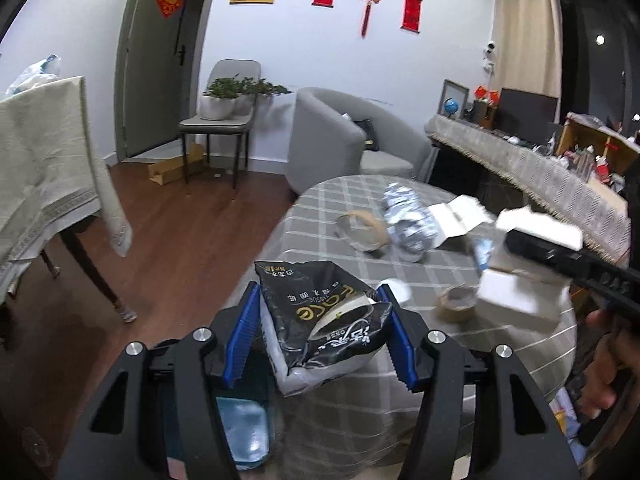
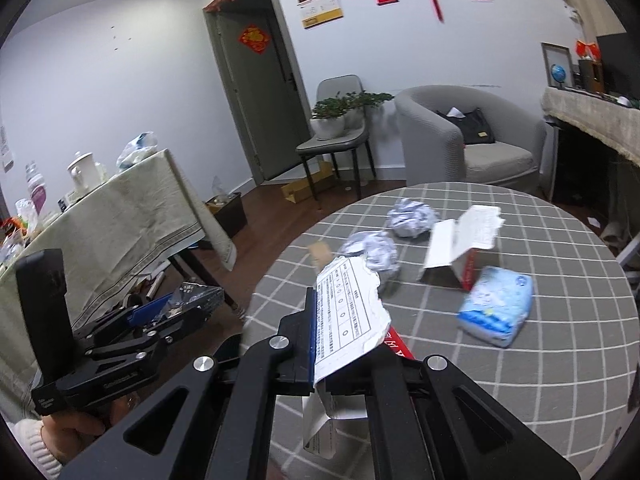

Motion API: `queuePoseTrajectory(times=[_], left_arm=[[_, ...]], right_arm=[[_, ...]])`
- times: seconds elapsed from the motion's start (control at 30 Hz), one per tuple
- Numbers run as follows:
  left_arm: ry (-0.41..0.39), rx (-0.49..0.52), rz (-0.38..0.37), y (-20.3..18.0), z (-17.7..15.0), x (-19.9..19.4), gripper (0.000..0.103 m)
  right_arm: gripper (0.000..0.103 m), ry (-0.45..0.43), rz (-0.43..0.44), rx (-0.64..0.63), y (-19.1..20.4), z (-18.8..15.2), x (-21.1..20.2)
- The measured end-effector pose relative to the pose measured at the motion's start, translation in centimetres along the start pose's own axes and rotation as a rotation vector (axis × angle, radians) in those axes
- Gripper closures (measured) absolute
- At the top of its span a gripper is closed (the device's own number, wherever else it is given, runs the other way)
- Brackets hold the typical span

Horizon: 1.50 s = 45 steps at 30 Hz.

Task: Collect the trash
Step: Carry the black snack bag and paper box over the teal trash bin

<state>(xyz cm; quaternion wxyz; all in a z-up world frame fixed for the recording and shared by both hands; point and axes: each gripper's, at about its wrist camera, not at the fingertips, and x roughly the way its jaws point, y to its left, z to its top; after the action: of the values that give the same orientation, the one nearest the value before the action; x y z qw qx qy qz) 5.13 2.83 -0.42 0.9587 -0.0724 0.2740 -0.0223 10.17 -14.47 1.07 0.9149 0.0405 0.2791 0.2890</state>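
Note:
My left gripper (image 1: 320, 332) is shut on a black tissue wrapper (image 1: 324, 320) with a tape roll core in it, held off the left edge of the round checked table (image 1: 320, 208). My right gripper (image 2: 352, 320) is shut on a torn white carton (image 2: 348, 320) with printed text and a red side, held over the table's near edge. The carton also shows in the left wrist view (image 1: 520, 264), blurred. On the table lie two crumpled foil balls (image 2: 412, 216) (image 2: 372, 248), an open white box (image 2: 464, 240), a blue tissue pack (image 2: 498, 304) and two tape rolls (image 1: 362, 230) (image 1: 456, 304).
A blue-lined bin (image 1: 240, 420) is on the floor below my left gripper. A cloth-covered table (image 2: 120, 216) stands at left, a grey armchair (image 2: 468, 136) and a chair with plants (image 2: 340, 132) behind. A cluttered sideboard (image 1: 540, 172) runs along the right.

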Motion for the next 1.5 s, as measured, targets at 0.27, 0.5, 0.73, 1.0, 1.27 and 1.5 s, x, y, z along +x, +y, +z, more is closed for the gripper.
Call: queuePoseTrajectory(times=[0.27,0.5,0.73,1.0,1.27,1.5], left_arm=[[0.072,-0.001,0.064,4.2,-1.4,0.8,0.042],[0.171,-0.016,0.112,8.7,-3.1,2.8,0.042],[0.262,-0.048,0.144,12.8,-4.4,4.0,0.042],[0.421,-0.083,0.163,16.1,-6.4,6.7,0.041],[0.485,-0.11,0.15,18.0,-7.0,7.4,0.035],[0.448,-0.116,0.139,18.8,-6.2,6.6,0.023]], right_arm=[[0.1,0.009,0.052,-0.028,3.4,0.3,1.7],[0.1,0.053,0.111,-0.067,7.2,0.1,4.6],[0.1,0.109,0.154,-0.089,10.8,-0.4,8.2],[0.1,0.198,0.172,-0.095,13.2,-1.3,12.5],[0.1,0.265,0.182,-0.081,14.4,-2.1,15.8],[0.1,0.291,0.189,-0.084,15.2,-2.5,17.5]])
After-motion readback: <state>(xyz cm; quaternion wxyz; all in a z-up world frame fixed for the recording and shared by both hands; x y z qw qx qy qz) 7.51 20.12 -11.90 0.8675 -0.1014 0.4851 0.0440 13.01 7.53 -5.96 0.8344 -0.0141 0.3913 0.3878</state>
